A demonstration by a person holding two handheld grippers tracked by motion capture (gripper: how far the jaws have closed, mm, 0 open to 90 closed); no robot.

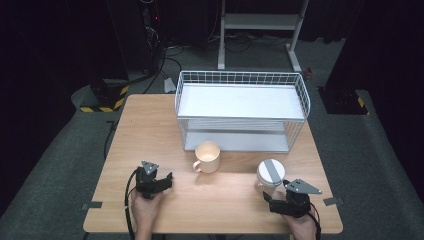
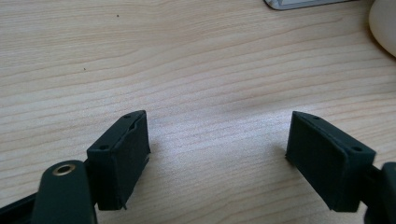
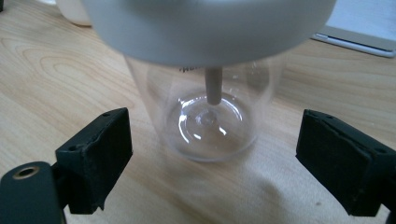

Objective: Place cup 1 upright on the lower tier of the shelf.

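We see the right gripper (image 3: 212,154) with jaws spread wide, and the clear glass jar with a white lid (image 3: 210,84) stands upright on the light wooden table (image 3: 70,70) just ahead, centred between them but untouched. The left gripper (image 2: 217,154) is also released, over bare wood, well apart from the cream ceramic mug (image 1: 207,156) standing before the white wire rack (image 1: 240,107).

Bare table (image 1: 220,200) between tools, wire rack (image 1: 240,110) blocking behind
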